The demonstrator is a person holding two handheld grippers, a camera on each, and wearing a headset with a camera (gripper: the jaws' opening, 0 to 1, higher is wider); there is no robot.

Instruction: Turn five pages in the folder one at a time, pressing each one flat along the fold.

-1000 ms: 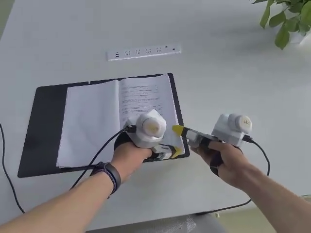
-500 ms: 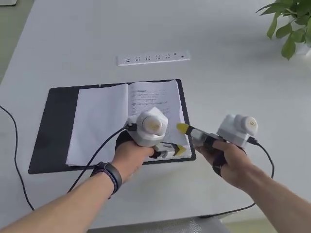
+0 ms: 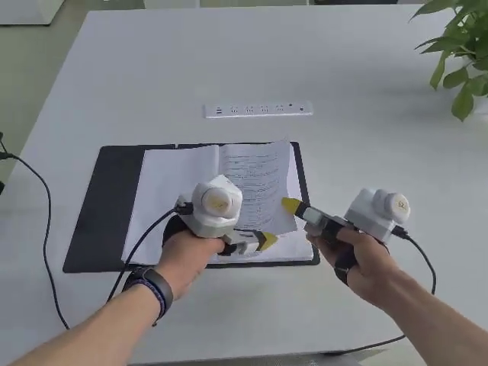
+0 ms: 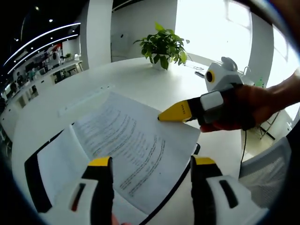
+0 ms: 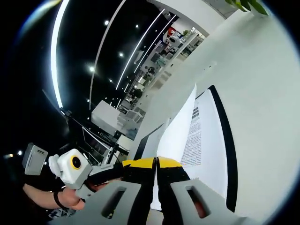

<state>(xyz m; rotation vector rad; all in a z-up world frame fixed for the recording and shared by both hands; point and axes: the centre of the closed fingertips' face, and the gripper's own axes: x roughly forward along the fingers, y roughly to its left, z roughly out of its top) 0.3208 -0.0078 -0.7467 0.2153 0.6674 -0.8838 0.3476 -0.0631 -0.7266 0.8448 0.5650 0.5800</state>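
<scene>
On the white bench (image 3: 152, 61) the black folder (image 3: 107, 206) lies open, its raised right-hand page (image 3: 259, 183) pinched at the outer edge by the closed right tool (image 3: 290, 204), while the left tool (image 4: 152, 161) hangs wide-jawed over the page's lower part.

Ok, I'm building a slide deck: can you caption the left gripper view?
Open left gripper faces a printed page, its edge pinched by the right gripper, over a black folder.
</scene>
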